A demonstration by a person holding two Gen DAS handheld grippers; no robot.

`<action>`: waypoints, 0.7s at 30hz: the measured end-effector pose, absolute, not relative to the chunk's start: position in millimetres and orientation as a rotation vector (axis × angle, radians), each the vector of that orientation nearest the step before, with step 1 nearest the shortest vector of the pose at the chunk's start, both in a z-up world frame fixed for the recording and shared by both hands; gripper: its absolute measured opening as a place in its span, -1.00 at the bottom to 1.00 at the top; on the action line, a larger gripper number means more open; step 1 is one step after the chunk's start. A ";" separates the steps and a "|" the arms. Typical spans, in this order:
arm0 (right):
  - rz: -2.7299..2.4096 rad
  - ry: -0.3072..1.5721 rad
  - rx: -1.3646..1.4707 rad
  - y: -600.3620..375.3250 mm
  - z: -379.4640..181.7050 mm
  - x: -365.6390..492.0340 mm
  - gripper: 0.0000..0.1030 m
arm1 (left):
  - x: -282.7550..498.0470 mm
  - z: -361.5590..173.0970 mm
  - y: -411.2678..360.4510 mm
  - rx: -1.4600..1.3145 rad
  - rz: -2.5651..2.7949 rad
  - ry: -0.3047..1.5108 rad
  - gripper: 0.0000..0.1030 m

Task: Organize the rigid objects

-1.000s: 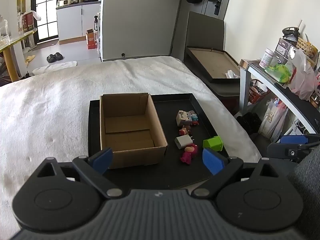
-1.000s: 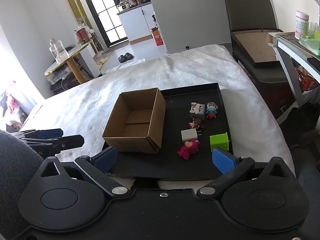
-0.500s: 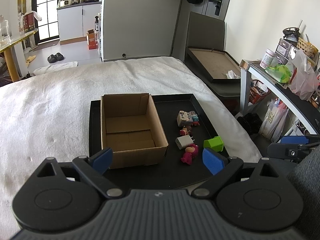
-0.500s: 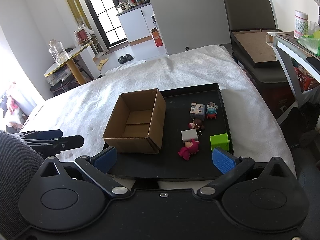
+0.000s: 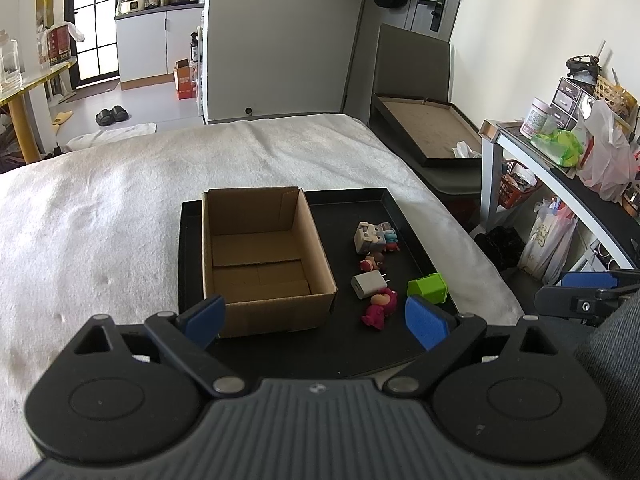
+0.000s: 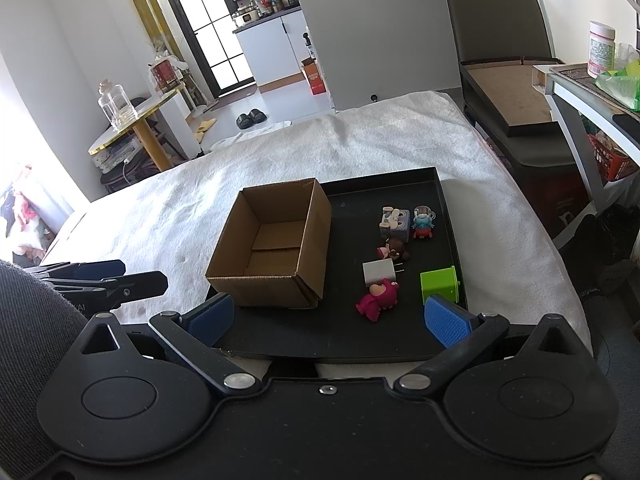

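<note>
An open, empty cardboard box stands on the left of a black tray on a white blanket. To its right lie small things: a grey block figure, a blue figure, a brown figure, a white charger, a pink figure and a green cube. My left gripper is open and empty, near the tray's front edge. My right gripper is open and empty, also near the front edge.
The white blanket covers a bed around the tray. A dark chair with a flat box stands at the back right. A cluttered white shelf is at the right. A small round table is at the left.
Both grippers have crept slightly, so the tray and box sit a touch higher in view. Nothing on the tray has moved.
</note>
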State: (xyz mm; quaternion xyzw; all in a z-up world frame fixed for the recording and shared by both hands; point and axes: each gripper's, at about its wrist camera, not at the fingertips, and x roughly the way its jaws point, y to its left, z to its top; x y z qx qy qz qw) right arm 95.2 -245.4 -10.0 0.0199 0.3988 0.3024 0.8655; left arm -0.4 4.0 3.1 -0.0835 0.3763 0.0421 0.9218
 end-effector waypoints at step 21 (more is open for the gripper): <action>0.633 0.833 0.042 -244.6 -9.7 95.6 1.00 | -1.0 2.9 4.1 -0.173 0.086 0.772 0.86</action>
